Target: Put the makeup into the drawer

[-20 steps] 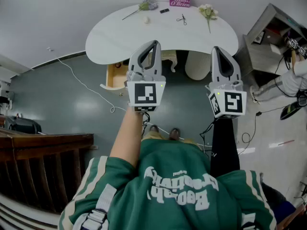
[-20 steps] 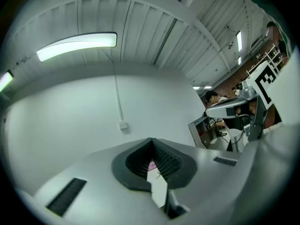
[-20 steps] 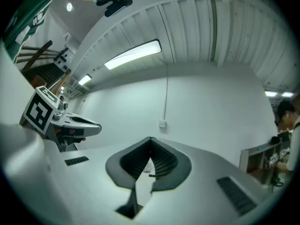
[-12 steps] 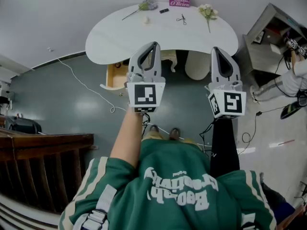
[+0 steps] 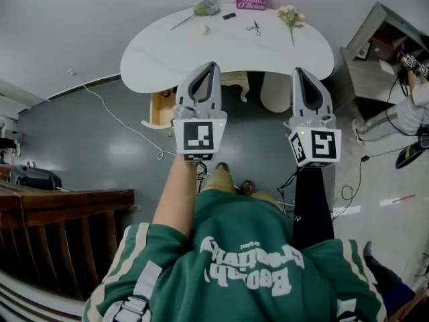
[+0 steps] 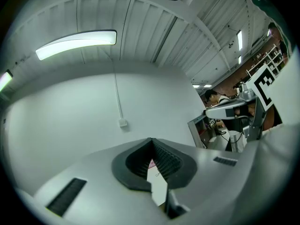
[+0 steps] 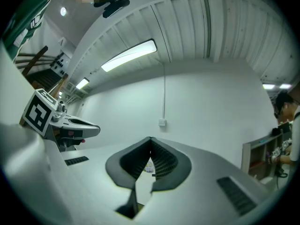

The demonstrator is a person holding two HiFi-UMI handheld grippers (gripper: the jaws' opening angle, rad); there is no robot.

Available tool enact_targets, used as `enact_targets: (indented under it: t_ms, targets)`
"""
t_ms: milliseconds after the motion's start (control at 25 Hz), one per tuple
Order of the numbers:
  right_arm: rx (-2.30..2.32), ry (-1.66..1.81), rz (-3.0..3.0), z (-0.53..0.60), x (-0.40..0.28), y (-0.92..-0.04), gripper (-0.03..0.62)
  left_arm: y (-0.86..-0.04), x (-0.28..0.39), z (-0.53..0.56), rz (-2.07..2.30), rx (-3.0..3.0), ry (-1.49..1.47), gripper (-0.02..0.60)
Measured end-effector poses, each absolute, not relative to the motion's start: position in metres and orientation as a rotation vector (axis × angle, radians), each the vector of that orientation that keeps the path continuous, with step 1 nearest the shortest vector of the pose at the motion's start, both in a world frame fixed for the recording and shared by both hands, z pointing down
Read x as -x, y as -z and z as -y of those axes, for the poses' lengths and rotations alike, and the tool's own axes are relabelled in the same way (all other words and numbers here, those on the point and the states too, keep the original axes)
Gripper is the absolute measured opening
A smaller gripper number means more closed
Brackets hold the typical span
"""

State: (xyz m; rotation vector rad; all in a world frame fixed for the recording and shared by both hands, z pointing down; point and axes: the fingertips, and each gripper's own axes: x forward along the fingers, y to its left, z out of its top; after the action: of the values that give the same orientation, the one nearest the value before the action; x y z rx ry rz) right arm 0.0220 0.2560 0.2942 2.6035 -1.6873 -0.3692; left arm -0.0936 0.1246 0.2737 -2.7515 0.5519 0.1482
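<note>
Head view, left to right: the drawer (image 5: 159,108) stands open under the left end of the white table (image 5: 154,59). The tabletop carries a pale round item (image 5: 204,28), a small dark item (image 5: 230,15) and scissors (image 5: 254,27), and which of these is the makeup cannot be told. The left gripper (image 5: 213,64) and right gripper (image 5: 297,70) are held side by side at the table's near edge, each with its jaws closed tip to tip and holding nothing.
</note>
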Motion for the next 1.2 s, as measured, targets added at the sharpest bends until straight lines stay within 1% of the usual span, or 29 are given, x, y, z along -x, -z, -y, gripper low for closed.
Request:
enact_targets:
  t_ms: [240,440,880,1200]
  targets:
    - [-2.601,0.365,1.687,-0.237,-0.034,-0.293,0.009,-0.271,0.079,-0.101,-0.554,2.738,-0.149,0.014]
    - [-2.593,0.376,1.661,-0.203,-0.061,-0.297,0.009,-0.276,0.056,-0.059,-0.562,2.740,-0.144,0.014]
    - [-2.572,0.376,1.634,-0.070,-0.137,-0.291,0.009,-0.271,-0.028,0.074,-0.553,2.740,-0.176,0.014]
    - [-2.558,0.355,1.617,0.001,-0.167,-0.291,0.009,-0.271,-0.064,0.147,-0.530,2.730,-0.187,0.014]
